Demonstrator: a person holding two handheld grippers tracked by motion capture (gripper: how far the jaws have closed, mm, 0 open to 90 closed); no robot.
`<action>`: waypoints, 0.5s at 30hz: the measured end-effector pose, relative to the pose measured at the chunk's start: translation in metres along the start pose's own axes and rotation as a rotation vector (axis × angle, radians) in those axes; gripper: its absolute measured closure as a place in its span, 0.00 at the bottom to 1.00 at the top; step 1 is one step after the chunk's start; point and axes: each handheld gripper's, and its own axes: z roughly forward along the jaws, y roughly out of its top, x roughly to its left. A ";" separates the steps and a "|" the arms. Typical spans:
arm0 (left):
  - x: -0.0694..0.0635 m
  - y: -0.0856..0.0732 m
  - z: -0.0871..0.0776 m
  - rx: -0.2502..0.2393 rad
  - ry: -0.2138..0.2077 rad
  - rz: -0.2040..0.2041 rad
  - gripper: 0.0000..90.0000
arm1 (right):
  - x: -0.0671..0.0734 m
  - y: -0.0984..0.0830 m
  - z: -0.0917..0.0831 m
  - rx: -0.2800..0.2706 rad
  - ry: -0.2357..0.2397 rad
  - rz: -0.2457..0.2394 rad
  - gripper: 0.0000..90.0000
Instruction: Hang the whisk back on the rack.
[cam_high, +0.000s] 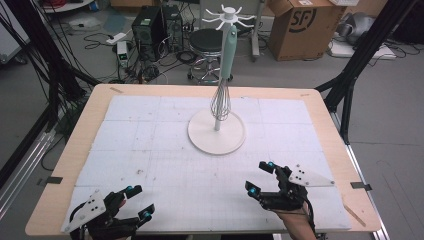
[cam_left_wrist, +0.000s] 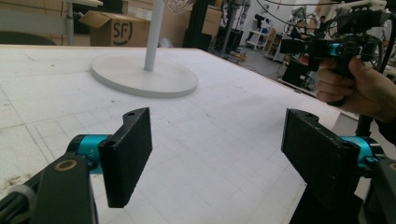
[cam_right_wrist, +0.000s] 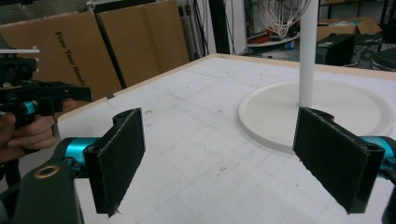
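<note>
White mat (cam_high: 150, 150) covers the table; stand (cam_high: 216, 131) sits mid-far. We see the whisk (cam_high: 223, 75) hanging vertical, wires down, beside its pole. Left gripper (cam_high: 139, 202) and right gripper (cam_high: 261, 178) near edge, jaws spread, empty.

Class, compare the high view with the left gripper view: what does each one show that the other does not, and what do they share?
High view alone: the whisk's mint handle hanging from the stand's hook crown, the stool, and the left claw from above. Left gripper view alone: the felt-like faces of that claw's own pads, set wide apart. Shared: the stand's round base, the white mat, the SF box and the right claw.
</note>
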 end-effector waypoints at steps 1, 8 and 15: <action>0.000 0.000 0.000 0.000 0.000 0.003 0.28 | 0.001 -0.003 -0.001 -0.001 -0.001 0.006 0.17; 0.003 0.000 0.003 0.003 0.010 0.022 0.28 | 0.007 -0.006 -0.008 -0.017 -0.005 0.001 0.17; 0.003 -0.001 0.009 0.015 0.002 0.036 0.27 | 0.011 -0.017 -0.016 -0.002 -0.021 0.001 0.17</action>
